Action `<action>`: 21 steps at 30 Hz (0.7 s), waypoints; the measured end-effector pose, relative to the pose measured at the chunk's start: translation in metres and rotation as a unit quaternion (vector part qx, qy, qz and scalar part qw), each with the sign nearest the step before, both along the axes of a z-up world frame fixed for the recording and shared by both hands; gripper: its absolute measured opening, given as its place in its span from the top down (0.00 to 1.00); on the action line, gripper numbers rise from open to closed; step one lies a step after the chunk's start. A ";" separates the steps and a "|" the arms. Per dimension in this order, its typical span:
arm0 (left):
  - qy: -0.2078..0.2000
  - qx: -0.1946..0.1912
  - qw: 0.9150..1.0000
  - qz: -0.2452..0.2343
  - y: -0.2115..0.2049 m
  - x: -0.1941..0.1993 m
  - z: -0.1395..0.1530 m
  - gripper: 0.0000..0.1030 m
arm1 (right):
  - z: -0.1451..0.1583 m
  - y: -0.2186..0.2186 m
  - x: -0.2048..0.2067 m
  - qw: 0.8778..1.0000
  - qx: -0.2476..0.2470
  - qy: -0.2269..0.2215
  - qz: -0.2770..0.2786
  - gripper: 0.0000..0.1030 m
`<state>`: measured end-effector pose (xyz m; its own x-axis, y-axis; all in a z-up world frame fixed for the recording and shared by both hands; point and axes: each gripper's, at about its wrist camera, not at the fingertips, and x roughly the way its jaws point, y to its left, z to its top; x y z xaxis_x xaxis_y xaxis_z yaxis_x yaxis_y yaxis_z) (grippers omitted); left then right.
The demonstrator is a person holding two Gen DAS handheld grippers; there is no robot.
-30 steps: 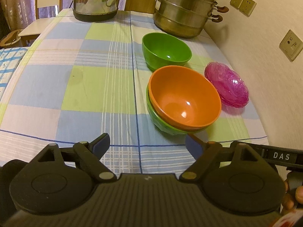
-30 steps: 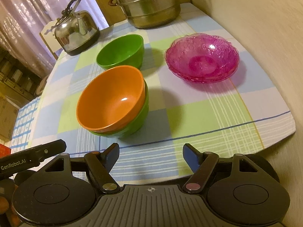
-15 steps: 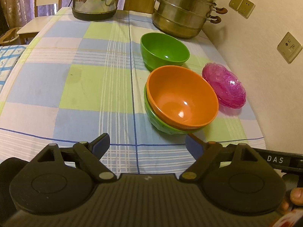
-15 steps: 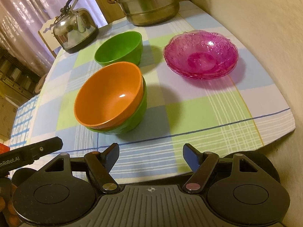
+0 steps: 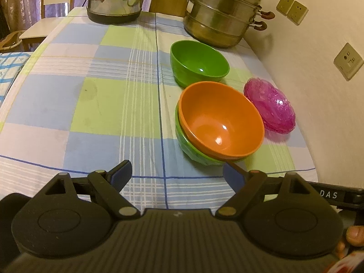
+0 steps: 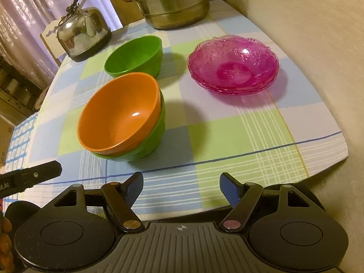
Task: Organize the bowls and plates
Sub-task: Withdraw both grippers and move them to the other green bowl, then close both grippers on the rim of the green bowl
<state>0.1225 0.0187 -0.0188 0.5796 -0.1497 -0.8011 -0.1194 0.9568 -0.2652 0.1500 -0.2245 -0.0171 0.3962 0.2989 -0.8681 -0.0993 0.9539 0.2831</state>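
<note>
Your left gripper has its blue-padded jaws spread wide with nothing between them, held over the near edge of the checked tablecloth. Your right gripper is likewise spread and empty, near the table's front corner. On the cloth you have: one orange bowl nested upright inside a green bowl, just ahead of both grippers; a second green bowl standing alone just behind that pair, close to it, though you cannot tell if they touch; a stack of pink glass plates to the right of the bowls, apart from them and near the wall. At the far end stand a steel kettle on the left and a tiered steel steamer pot on the right. Wall sockets show beside the table.
</note>
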 end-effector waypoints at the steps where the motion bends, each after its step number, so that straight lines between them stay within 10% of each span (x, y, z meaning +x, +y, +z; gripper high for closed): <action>1: -0.001 0.000 1.000 0.000 0.001 0.001 0.001 0.17 | 0.000 -0.001 0.001 1.000 -0.001 0.000 -0.001 0.28; 21: -0.034 -0.010 0.999 0.012 0.037 0.105 0.023 0.17 | 0.040 -0.012 0.109 0.997 0.051 -0.052 -0.026 0.28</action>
